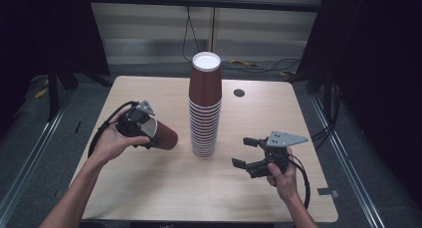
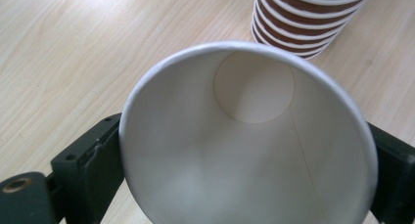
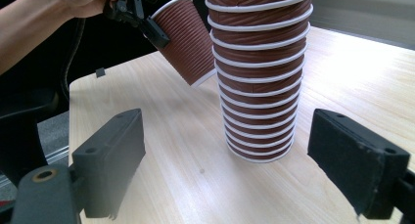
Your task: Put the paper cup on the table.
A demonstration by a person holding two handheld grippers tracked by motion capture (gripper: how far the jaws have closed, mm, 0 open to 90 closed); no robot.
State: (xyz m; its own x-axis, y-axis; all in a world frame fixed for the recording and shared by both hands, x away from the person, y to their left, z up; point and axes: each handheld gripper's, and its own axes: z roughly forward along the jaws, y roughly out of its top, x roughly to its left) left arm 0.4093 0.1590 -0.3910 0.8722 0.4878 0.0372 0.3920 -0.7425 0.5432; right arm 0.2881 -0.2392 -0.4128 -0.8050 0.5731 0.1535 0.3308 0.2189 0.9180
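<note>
**Single cup held beside the stack, axis tilted**

The pale wooden table [image 1: 149, 188] carries a tall stack of brown ribbed paper cups with white rims [image 1: 204, 113], standing mouth-down near its centre. To the stack's left, clear of the tabletop, the left gripper [image 1: 149, 131] clamps one loose brown ribbed paper cup [image 1: 164, 134] across its rim. The cup's long axis lies tilted, base pointing down towards the stack's foot, mouth back at the hand. The left hand is plainly nearer the cup. The right gripper [image 1: 248, 152] rests low on the stack's right, jaws wide apart, holding nothing, aimed at the stack's lower cups.
</note>
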